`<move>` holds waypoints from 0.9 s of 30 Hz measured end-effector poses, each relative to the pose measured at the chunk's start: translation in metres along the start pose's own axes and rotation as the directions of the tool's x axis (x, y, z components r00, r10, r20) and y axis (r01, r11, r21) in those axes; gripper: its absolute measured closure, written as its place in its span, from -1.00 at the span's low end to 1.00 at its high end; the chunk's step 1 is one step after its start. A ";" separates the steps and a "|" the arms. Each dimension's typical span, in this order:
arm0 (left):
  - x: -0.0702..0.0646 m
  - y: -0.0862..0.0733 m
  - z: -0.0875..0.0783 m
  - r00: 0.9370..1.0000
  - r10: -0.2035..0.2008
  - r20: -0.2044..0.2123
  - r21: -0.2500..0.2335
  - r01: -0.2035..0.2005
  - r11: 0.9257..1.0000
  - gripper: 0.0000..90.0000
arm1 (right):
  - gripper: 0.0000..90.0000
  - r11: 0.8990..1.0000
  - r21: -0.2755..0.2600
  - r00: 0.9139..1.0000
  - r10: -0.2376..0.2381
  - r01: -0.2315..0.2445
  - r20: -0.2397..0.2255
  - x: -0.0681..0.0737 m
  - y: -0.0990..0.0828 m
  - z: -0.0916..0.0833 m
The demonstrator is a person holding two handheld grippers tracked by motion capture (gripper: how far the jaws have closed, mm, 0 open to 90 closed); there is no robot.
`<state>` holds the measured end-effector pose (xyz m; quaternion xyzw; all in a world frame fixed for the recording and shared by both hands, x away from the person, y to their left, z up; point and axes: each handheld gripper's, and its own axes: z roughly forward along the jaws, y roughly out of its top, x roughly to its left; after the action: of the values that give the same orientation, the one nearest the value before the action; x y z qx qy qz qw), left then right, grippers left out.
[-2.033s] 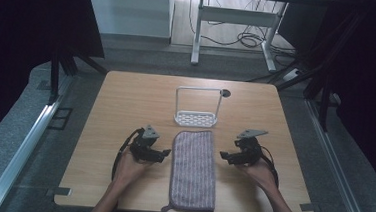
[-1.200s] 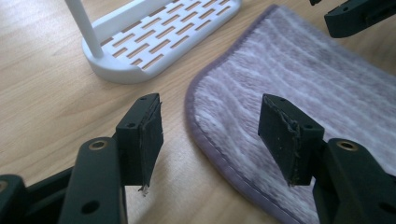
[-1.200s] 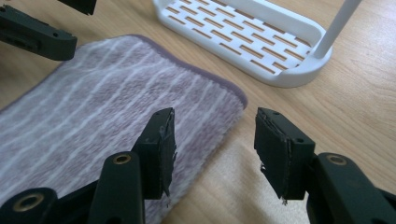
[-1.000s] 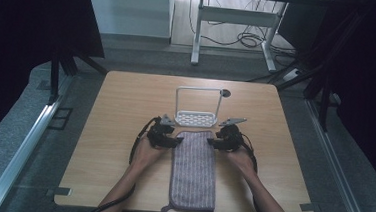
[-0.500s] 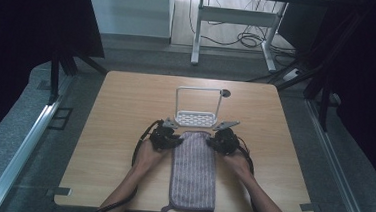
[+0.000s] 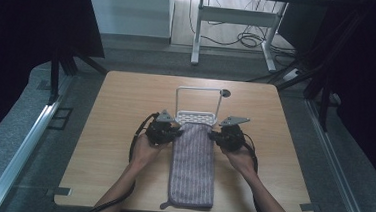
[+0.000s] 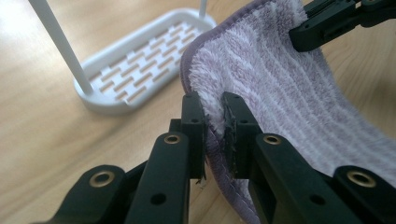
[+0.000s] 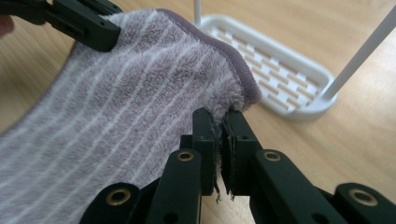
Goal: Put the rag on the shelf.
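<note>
A lilac striped towel [image 6: 192, 166] lies lengthwise on the wooden table, its far end lifted off the top. My left gripper [image 6: 175, 133] is shut on the far left corner; the towel [image 7: 285, 88] is pinched between its pads, just below the corner. At the far right corner my right gripper [image 6: 215, 136] is shut on the towel [image 8: 126, 107] edge. Its jaws closed on that corner within the last second, as did the left ones. Just beyond the lifted end stands a white slotted rack [image 6: 195, 117] with a tall wire frame, also seen as the rack [image 7: 140, 74] and the rack [image 8: 275, 70].
A small dark round piece [image 6: 225, 93] sits on the table behind the rack. The table's far half [image 6: 142, 90] is bare wood. Beyond the table are a white desk frame [image 6: 232, 19] and cables on the floor.
Both grippers came in from the towel's sides to its far corners, closed on them, and have risen a little, lifting the towel's far end toward the rack.
</note>
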<state>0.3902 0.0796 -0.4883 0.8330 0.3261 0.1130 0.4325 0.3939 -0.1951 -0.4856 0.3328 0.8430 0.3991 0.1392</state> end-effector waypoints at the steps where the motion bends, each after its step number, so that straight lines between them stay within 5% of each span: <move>1: 0.000 0.000 0.000 1.000 0.000 0.000 0.000 0.000 1.000 0.78 | 0.88 1.000 0.000 1.000 0.000 0.000 0.000 0.000 0.000 0.000; 15: -0.010 0.040 -0.038 0.996 0.084 -0.030 -0.089 -0.086 0.992 0.78 | 0.88 0.991 -0.126 0.999 -0.036 0.036 0.006 0.001 0.040 -0.044; 27: -0.015 0.080 -0.069 0.987 0.142 -0.082 -0.148 -0.152 0.977 0.78 | 0.89 0.978 -0.192 0.996 -0.075 0.081 0.042 0.001 0.073 -0.076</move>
<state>0.3822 0.0815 -0.3824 0.8144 0.2690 0.1989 0.4741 0.3879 -0.2043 -0.3807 0.2913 0.8101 0.4674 0.2010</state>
